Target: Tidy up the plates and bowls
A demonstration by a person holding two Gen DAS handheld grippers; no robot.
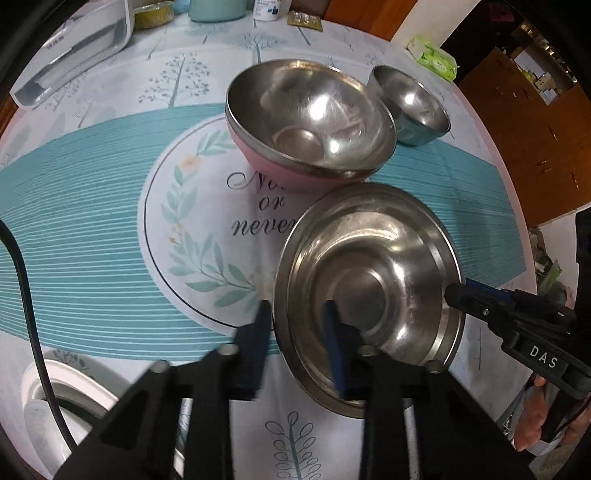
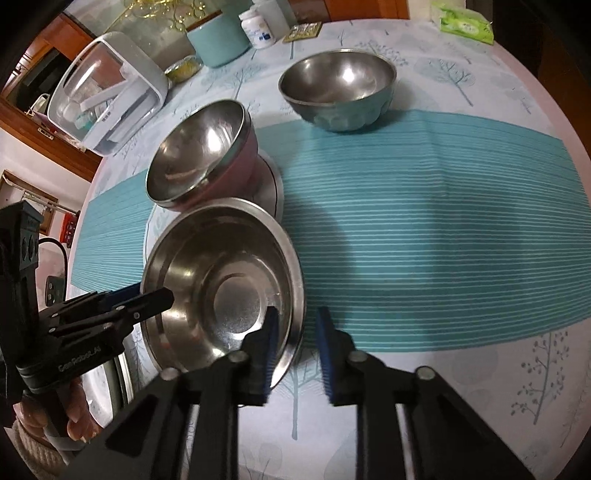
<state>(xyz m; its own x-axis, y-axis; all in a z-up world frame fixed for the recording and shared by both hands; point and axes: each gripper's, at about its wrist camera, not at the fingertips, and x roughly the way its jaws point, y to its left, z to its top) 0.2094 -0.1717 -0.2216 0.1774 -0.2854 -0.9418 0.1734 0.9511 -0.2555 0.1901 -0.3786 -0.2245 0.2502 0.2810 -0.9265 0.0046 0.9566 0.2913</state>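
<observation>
A shallow steel plate sits tilted on the tablecloth, near me; it also shows in the right wrist view. My left gripper is open, its fingers straddling the plate's left rim. My right gripper is open, its fingers straddling the plate's right rim; it shows at the plate's right edge in the left view. A pink bowl with steel lining stands just behind the plate, also in the right wrist view. A smaller teal steel bowl stands farther right, also in the right wrist view.
A white appliance and a teal canister, a pill bottle and a green tissue pack line the table's far side. A white round container sits near left. A black cable crosses the left.
</observation>
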